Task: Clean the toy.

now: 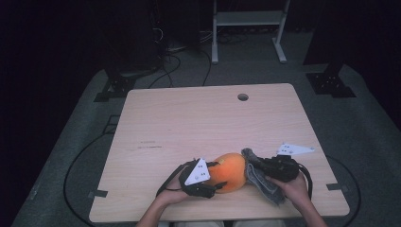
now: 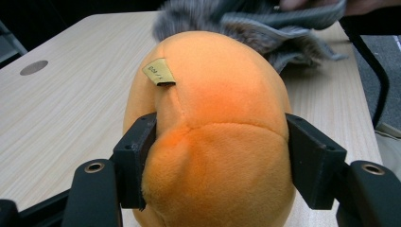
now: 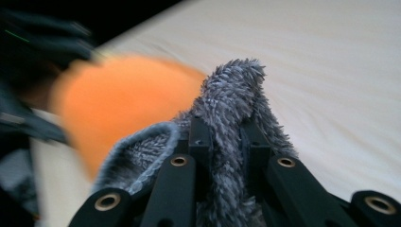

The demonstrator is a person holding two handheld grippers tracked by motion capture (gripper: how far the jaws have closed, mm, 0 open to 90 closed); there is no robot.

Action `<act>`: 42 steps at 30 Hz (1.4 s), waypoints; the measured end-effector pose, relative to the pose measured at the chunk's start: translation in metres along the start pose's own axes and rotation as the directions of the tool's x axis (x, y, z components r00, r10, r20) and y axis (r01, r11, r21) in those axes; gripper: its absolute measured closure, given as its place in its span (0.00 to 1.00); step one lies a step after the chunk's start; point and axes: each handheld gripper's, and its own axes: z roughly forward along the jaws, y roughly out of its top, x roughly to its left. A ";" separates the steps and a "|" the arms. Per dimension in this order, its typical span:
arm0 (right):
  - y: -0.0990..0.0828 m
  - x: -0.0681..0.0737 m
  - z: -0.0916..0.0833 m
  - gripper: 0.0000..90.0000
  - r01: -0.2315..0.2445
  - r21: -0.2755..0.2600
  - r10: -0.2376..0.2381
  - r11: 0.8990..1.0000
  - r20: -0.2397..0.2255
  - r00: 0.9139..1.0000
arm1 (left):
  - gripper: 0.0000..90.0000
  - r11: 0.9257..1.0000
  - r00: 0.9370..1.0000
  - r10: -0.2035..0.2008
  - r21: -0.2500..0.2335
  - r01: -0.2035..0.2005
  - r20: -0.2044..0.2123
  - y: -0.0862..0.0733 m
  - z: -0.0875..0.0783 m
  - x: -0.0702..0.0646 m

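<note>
While we pinch the plush (image 1: pixel 230 172) at the table's (image 1: pixel 198 123) near edge between the left gripper's (image 1: pixel 218 178) jaws to steady it, the right gripper (image 1: pixel 263 166) clamps a grey cloth (image 1: pixel 261 182) against its right side, seemingly for wiping. Its small tan tag (image 2: pixel 159 72) carries unreadable print.

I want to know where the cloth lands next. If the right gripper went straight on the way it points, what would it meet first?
Most likely the orange plush. The right gripper, shut on the grey cloth, points toward it, the cloth's tip leading. Depth is unclear in the blurred right gripper view; the high view shows cloth and plush close or touching.
</note>
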 end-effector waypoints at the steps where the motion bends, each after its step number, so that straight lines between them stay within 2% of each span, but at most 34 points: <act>1: 0.003 0.003 -0.001 0.87 0.011 -0.021 -0.011 1.000 -0.029 1.000 | 0.37 1.000 1.000 0.005 -0.002 -0.005 0.003 0.000 0.000 0.000; 4: 0.003 0.007 0.003 0.87 0.035 0.006 -0.035 0.999 -0.027 0.999 | 0.35 1.000 1.000 0.004 -0.005 -0.004 0.011 0.000 0.000 -0.001; 5: -0.002 0.004 0.007 0.87 0.016 0.011 -0.015 1.000 -0.043 0.999 | 0.27 0.999 1.000 -0.031 -0.006 0.031 -0.005 0.001 -0.001 0.003; 6: -0.002 0.004 0.007 0.87 0.016 0.011 -0.015 1.000 -0.043 0.999 | 0.23 0.999 1.000 -0.031 -0.006 0.031 -0.005 0.001 -0.001 0.003; 7: -0.005 0.001 0.007 0.87 -0.007 0.024 0.008 1.000 -0.036 0.999 | 0.20 0.996 0.996 -0.085 -0.001 0.085 -0.020 0.001 0.000 0.007; 10: -0.007 -0.001 0.007 0.87 -0.016 0.036 0.017 0.999 -0.037 0.999 | 0.23 0.994 0.994 -0.105 0.008 0.105 -0.013 0.001 0.001 0.008; 11: -0.007 -0.003 0.005 0.87 -0.005 0.068 0.006 0.998 -0.018 1.000 | 0.28 0.997 0.996 -0.083 0.006 0.083 -0.007 0.000 0.001 0.006; 12: -0.007 -0.003 0.005 0.87 -0.005 0.068 0.006 0.998 -0.018 1.000 | 0.31 0.997 0.996 -0.083 0.006 0.083 -0.007 0.000 0.001 0.006; 13: -0.003 -0.005 0.001 0.87 -0.012 0.061 0.012 0.998 -0.004 1.000 | 0.33 0.999 0.999 -0.047 0.011 0.047 -0.005 0.000 0.001 0.003; 14: -0.003 -0.005 0.001 0.87 -0.012 0.061 0.012 0.998 -0.004 1.000 | 0.35 0.999 0.999 -0.047 0.011 0.047 -0.005 0.000 0.001 0.003; 15: 0.003 -0.001 -0.003 0.87 0.006 0.022 -0.005 1.000 -0.025 1.000 | 0.36 1.000 1.000 0.002 0.011 -0.002 0.003 0.001 0.002 -0.002; 16: 0.003 -0.001 -0.003 0.87 0.006 0.022 -0.005 1.000 -0.025 1.000 | 0.36 1.000 1.000 0.002 0.011 -0.002 0.003 0.001 0.002 -0.002; 17: 0.011 0.004 -0.003 0.87 0.028 -0.012 -0.028 1.000 -0.077 0.997 | 0.37 0.998 0.998 0.064 0.016 -0.065 0.018 0.002 0.003 -0.007; 18: 0.011 0.004 -0.003 0.87 0.028 -0.012 -0.028 1.000 -0.077 0.997 | 0.37 0.998 0.998 0.064 0.016 -0.065 0.018 0.002 0.003 -0.007; 19: 0.012 0.007 0.002 0.87 0.062 0.017 -0.061 0.998 -0.073 0.995 | 0.36 0.997 0.997 0.072 0.018 -0.072 0.017 0.004 0.002 -0.007; 20: 0.009 0.006 0.005 0.87 0.059 0.025 -0.058 0.998 -0.069 0.996 | 0.32 0.998 0.998 0.057 0.013 -0.057 0.014 0.004 0.002 -0.005; 21: 0.006 0.003 0.005 0.87 0.043 0.022 -0.041 0.999 -0.071 0.997 | 0.26 1.000 1.000 0.020 0.006 -0.020 0.000 0.003 0.002 -0.002; 22: 0.006 0.003 0.005 0.87 0.043 0.022 -0.041 0.999 -0.071 0.997 | 0.21 1.000 1.000 0.020 0.006 -0.020 0.000 0.003 0.002 -0.002; 23: 0.001 -0.003 0.006 0.87 0.010 0.033 -0.008 0.999 -0.066 0.998 | 0.19 0.997 0.997 -0.072 0.012 0.072 -0.010 0.003 0.004 0.004; 24: 0.001 -0.003 0.006 0.87 0.010 0.033 -0.008 0.999 -0.066 0.998 | 0.19 0.997 0.997 -0.072 0.012 0.072 -0.010 0.003 0.004 0.004; 25: -0.004 -0.009 0.005 0.87 -0.018 0.050 0.021 0.999 -0.063 0.998 | 0.23 0.997 0.997 -0.072 0.010 0.072 -0.004 0.002 0.004 0.003; 26: -0.004 -0.009 0.005 0.87 -0.018 0.050 0.021 0.999 -0.063 0.998 | 0.28 0.997 0.997 -0.072 0.010 0.072 -0.004 0.002 0.004 0.003; 28: -0.002 -0.010 0.001 0.87 0.003 0.073 -0.001 0.997 -0.029 1.000 | 0.32 1.000 1.000 -0.028 0.009 0.028 0.004 0.002 0.004 -0.001; 29: 0.004 -0.007 -0.004 0.87 0.005 0.035 -0.004 0.999 -0.043 0.999 | 0.36 0.999 0.999 0.029 0.014 -0.029 0.025 0.002 0.004 -0.005; 30: 0.007 -0.004 -0.005 0.87 0.015 0.023 -0.014 1.000 -0.053 0.998 | 0.37 0.999 0.999 0.029 0.014 -0.029 0.025 0.002 0.004 -0.005; 31: 0.008 -0.002 -0.004 0.87 0.025 0.026 -0.024 0.999 -0.059 0.998 | 0.37 0.998 0.998 0.057 0.013 -0.058 0.038 0.002 0.004 -0.007; 34: 0.006 -0.003 0.002 0.87 0.031 0.044 -0.028 0.999 -0.072 0.997 | 0.32 0.998 0.998 0.057 0.012 -0.057 0.041 0.000 0.003 -0.005; 35: 0.001 -0.008 0.005 0.87 -0.007 0.056 0.012 0.998 -0.077 0.997 | 0.26 1.000 1.000 -0.002 0.005 0.001 0.015 0.000 0.002 -0.001; 37: -0.002 -0.012 0.005 0.87 -0.013 0.091 0.017 0.996 -0.044 0.999 | 0.19 0.998 0.998 -0.058 0.015 0.058 0.003 0.000 0.003 0.004; 38: -0.002 -0.012 0.005 0.87 -0.013 0.091 0.017 0.996 -0.044 0.999 | 0.20 0.998 0.998 -0.058 0.015 0.058 0.003 0.000 0.003 0.004; 39: -0.002 -0.014 0.002 0.87 -0.002 0.120 0.003 0.993 -0.009 1.000 | 0.26 1.000 1.000 -0.021 0.013 0.021 0.009 0.000 0.002 0.003; 40: -0.002 -0.014 0.002 0.87 -0.002 0.120 0.003 0.993 -0.009 1.000 | 0.29 1.000 1.000 -0.021 0.013 0.021 0.009 0.000 0.002 0.003; 41: 0.003 -0.011 -0.006 0.87 -0.001 0.071 0.004 0.997 -0.037 0.999 | 0.31 1.000 1.000 0.015 0.010 -0.015 0.022 -0.001 0.003 -0.001; 42: 0.003 -0.011 -0.006 0.87 -0.001 0.071 0.004 0.997 -0.037 0.999 | 0.33 1.000 1.000 0.015 0.010 -0.015 0.022 -0.001 0.003 -0.001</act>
